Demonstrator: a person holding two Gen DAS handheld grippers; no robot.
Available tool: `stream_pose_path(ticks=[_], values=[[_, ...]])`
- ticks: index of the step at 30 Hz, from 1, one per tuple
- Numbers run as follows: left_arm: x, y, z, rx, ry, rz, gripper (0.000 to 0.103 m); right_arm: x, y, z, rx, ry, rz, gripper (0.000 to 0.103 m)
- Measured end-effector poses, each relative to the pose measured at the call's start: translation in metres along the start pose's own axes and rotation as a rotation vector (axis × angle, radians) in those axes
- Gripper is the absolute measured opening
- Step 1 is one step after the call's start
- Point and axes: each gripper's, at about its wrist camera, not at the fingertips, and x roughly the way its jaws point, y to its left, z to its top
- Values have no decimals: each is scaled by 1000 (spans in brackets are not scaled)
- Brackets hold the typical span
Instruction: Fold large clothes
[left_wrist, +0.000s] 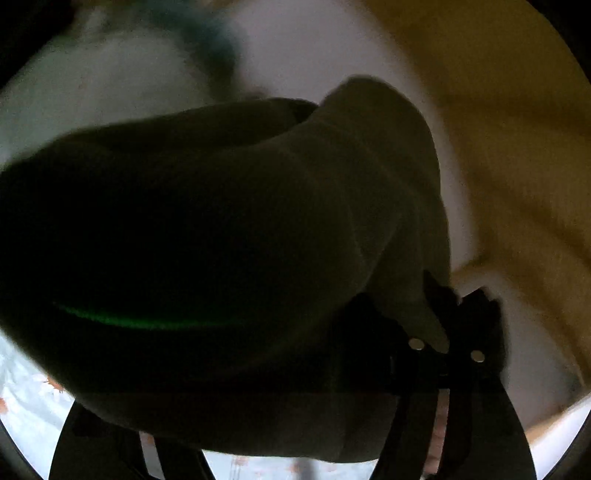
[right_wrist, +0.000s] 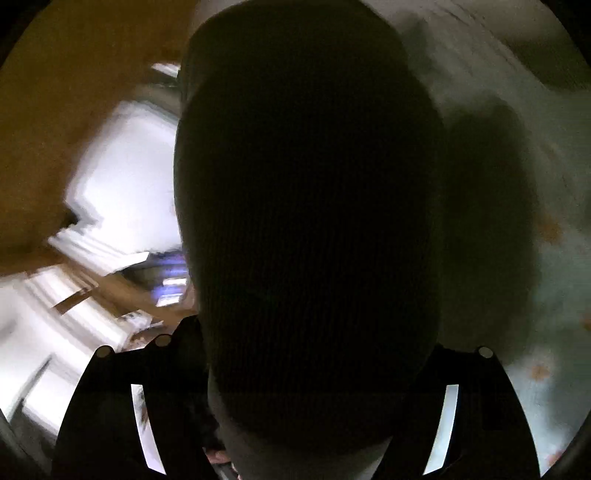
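Observation:
A dark olive garment is bunched across the whole left wrist view. It drapes over my left gripper and hides the left finger, so only the right finger shows, with cloth tucked against its inner side. In the right wrist view the same dark ribbed garment fills the gap of my right gripper as a thick bundle. It touches both black fingers and rises in front of the lens. Both views are blurred.
A pale floral sheet lies below the left gripper and shows on the right of the right wrist view. A yellowish surface stands at right. Brown wood and white furniture lie at left.

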Motion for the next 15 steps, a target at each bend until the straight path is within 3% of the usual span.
stream_pose_path(ticks=[1,2,3,4,6,8,10,13,14,15], values=[[31,24,2,-73,82,47,69,27,-36,3,67,55,-142,75],[56,55,-2,-188,149,54,70,46,-61,3,116,90,-215,82],[63,72,-5,-250,160,16,82,53,-74,1,149,91,-215,91],[64,74,-8,-235,145,-21,86,53,-83,-1,153,49,-173,100],[55,63,-12,-126,101,2,90,47,-83,-5,83,13,-119,100],[55,61,-21,-99,132,-6,90,32,-74,-9,-2,-2,-181,100],[46,64,-18,-88,172,-22,90,5,-61,-17,-121,-34,-279,100],[17,50,-30,31,167,62,92,-45,-15,-27,-364,-268,-539,100],[10,44,-34,62,160,74,94,-57,-2,-35,-428,-342,-601,100],[2,38,-40,107,150,111,96,-63,15,-42,-508,-390,-601,100]])
